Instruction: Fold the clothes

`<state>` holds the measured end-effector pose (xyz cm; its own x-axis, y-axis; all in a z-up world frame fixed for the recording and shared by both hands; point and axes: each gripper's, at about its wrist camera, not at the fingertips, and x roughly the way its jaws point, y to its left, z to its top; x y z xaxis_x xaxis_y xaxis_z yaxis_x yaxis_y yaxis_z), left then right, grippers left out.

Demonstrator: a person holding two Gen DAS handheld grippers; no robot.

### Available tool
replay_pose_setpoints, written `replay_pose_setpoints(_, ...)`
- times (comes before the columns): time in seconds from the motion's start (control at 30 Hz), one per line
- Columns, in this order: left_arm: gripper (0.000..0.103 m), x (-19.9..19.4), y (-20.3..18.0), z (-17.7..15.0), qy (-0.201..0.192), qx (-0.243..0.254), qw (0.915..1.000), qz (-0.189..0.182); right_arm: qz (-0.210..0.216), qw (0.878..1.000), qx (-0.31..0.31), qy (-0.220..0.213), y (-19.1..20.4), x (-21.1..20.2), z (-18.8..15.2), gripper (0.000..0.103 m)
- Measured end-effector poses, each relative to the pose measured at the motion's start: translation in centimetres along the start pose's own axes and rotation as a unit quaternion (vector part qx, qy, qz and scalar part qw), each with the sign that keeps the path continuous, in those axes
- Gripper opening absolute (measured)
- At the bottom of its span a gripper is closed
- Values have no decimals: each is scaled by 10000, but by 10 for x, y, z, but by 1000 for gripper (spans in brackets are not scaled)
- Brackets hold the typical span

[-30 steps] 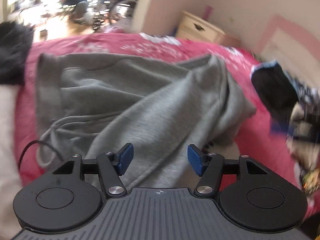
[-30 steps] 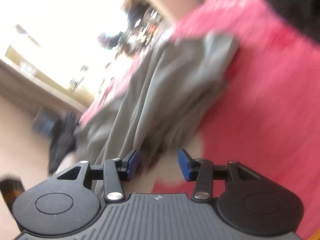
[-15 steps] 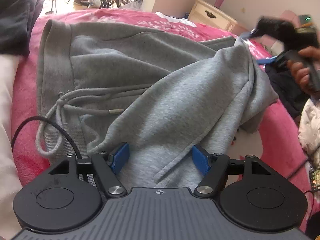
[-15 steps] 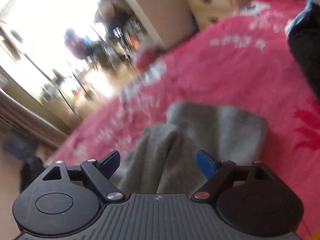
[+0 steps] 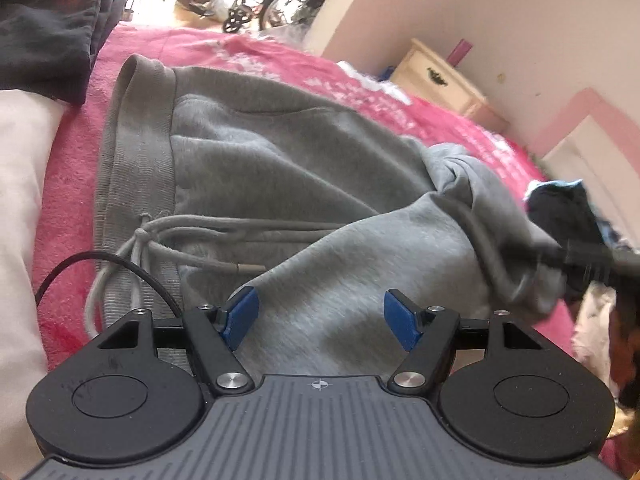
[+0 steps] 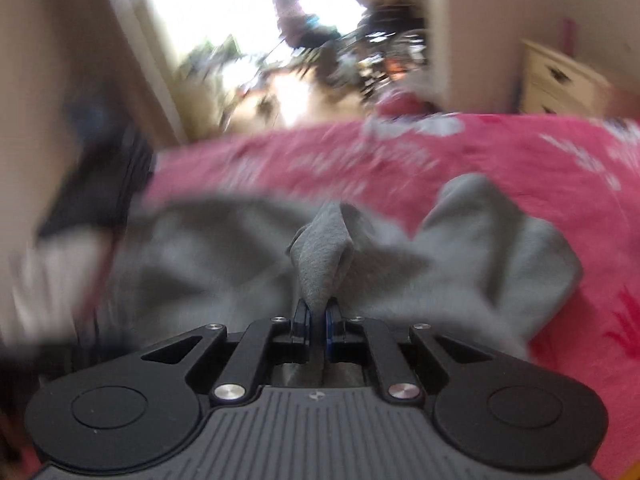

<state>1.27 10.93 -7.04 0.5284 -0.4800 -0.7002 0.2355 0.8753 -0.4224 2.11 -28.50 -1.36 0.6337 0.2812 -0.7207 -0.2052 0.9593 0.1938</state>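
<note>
Grey sweat shorts (image 5: 280, 168) with a ribbed waistband and a drawstring (image 5: 192, 240) lie crumpled on a pink bedspread (image 5: 68, 184). My left gripper (image 5: 322, 320) is open, low over the near leg of the shorts, nothing between its blue pads. My right gripper (image 6: 316, 320) is shut on a pinched fold of the grey shorts (image 6: 324, 256), which sticks up between the pads. In the left wrist view the right gripper (image 5: 592, 264) shows blurred at the right edge, at the shorts' bunched leg end.
Dark clothes (image 5: 44, 28) lie at the bed's far left, and a dark and blue pile (image 5: 568, 208) at the right. A white pillow (image 5: 20, 200) lies at the left. A cream nightstand (image 5: 440, 80) stands by the wall. A black cable (image 5: 80, 268) crosses the waistband.
My right gripper has closed on a fold of the shorts' leg; it was open half a second ago. My left gripper has dropped closer to the shorts and stays open.
</note>
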Motion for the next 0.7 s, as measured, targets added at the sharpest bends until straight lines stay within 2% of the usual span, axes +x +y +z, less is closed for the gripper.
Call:
replay_pose_setpoints(0.1, 70, 14, -4, -4, 138, 6, 9995, 269, -44, 9989, -393, 248, 19, 14, -20, 16)
replay_pose_setpoints(0.13, 70, 15, -7, -6, 111, 108, 9993, 346, 112, 9994, -246, 195, 15, 11, -21, 20)
replay_pose_setpoints(0.17, 70, 16, -11, -7, 83, 212, 9988, 422, 406, 9991, 125, 30, 4, 3, -17, 33)
replay_pose_setpoints(0.2, 70, 17, -11, -8, 82, 238, 9987, 433, 658, 9962, 524, -232, -9, -9, -14, 50)
replay_pose_setpoints(0.27, 70, 17, -11, -9, 80, 284, 9986, 448, 1087, 9805, 1360, -907, -42, -37, -10, 66)
replay_pose_setpoints(0.3, 70, 18, -11, -9, 79, 306, 9985, 456, 1129, 9711, 1735, -1189, -59, -48, -8, 75)
replay_pose_setpoints(0.33, 70, 18, -11, -10, 78, 329, 9984, 463, 1034, 9622, 2075, -1428, -78, -58, -8, 80)
replay_pose_setpoints(0.37, 70, 18, -12, -10, 78, 352, 9982, 471, 845, 9538, 2412, -1581, -98, -63, -7, 88)
replay_pose_setpoints(0.4, 70, 18, -12, -11, 77, 374, 9981, 478, 555, 9469, 2747, -1578, -119, -62, -8, 91)
replay_pose_setpoints(0.47, 70, 19, -12, -12, 75, 420, 9979, 494, -30, 9286, 3445, -1380, -160, -50, -12, 91)
replay_pose_setpoints(0.6, 70, 20, -13, -13, 72, 511, 9973, 524, -458, 8684, 4863, -854, -227, -1, -33, 89)
replay_pose_setpoints(0.63, 70, 20, -13, -14, 71, 533, 9971, 532, -392, 8628, 4974, -816, -232, 11, -35, 88)
replay_pose_setpoints(0.67, 70, 21, -13, -14, 71, 556, 9970, 539, -303, 8607, 5020, -785, -234, 22, -35, 82)
replay_pose_setpoints(0.7, 70, 21, -13, -15, 70, 579, 9968, 547, -205, 8651, 4954, -758, -232, 33, -32, 71)
